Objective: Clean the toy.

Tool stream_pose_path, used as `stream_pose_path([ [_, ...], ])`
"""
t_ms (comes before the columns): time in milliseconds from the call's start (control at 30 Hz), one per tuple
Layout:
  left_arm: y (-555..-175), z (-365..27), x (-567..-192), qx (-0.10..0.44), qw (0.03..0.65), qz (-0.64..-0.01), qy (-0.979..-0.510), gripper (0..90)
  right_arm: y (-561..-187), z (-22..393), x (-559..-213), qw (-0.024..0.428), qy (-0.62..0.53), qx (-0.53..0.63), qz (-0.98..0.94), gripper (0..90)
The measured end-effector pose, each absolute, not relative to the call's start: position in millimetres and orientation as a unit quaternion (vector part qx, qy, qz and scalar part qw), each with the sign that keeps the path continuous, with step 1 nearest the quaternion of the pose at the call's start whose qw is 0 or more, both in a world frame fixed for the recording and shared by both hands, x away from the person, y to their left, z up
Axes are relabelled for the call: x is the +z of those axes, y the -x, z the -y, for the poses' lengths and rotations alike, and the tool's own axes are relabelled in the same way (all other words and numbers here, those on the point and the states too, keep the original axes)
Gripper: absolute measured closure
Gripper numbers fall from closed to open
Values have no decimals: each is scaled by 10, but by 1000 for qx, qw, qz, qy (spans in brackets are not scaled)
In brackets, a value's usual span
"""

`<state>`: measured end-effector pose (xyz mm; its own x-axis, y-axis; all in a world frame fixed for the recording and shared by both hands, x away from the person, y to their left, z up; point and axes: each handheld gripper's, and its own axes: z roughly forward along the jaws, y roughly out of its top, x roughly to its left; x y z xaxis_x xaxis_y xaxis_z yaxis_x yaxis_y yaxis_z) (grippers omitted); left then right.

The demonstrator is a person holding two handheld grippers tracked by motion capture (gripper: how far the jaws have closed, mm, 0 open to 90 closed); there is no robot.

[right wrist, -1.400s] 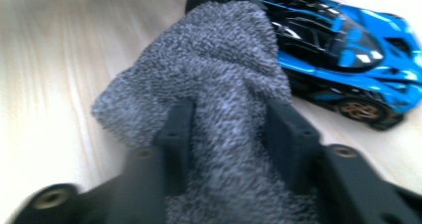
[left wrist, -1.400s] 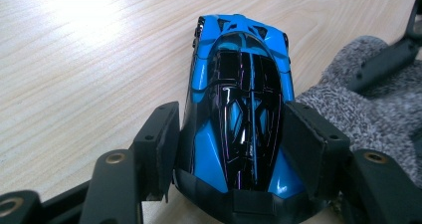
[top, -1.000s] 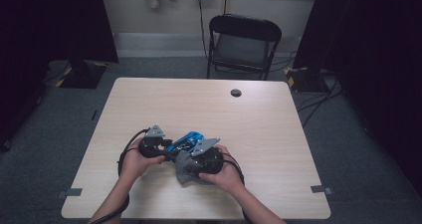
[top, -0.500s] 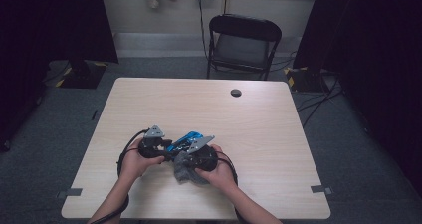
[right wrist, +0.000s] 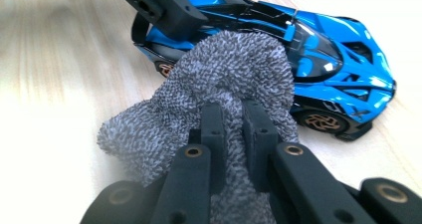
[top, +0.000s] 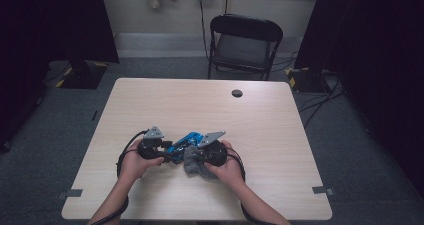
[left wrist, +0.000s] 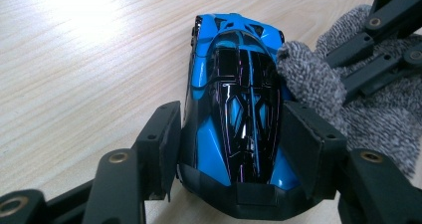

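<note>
High view: toy car (top: pixel 184 141) lies diagonally.

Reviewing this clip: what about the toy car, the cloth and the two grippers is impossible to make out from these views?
- Blue toy car: left gripper view, its wheels sit under the body; its rear is cut off by the bottom edge.
- Grey cloth: right gripper view, it covers the car's middle, so contact there is hidden.
- Left gripper and right gripper: high view, too small to read the jaws.
- Black disc: high view, too small to identify.

left gripper (left wrist: pixel 231 134): clamps blue toy car (left wrist: pixel 234 109) | grey cloth (left wrist: pixel 318 84): touching car's side | wooden table (left wrist: pixel 89 59)
</note>
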<state>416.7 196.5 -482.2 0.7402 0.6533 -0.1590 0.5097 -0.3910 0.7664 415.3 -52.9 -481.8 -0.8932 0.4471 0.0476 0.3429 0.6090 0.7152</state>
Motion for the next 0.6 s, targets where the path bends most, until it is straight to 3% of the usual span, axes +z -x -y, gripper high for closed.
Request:
stream_pose_path([
  [600, -4161, -1974, -4821, 85, 424, -349, -831, 432, -4239, 645, -4804, 80, -240, 377, -891, 821],
])
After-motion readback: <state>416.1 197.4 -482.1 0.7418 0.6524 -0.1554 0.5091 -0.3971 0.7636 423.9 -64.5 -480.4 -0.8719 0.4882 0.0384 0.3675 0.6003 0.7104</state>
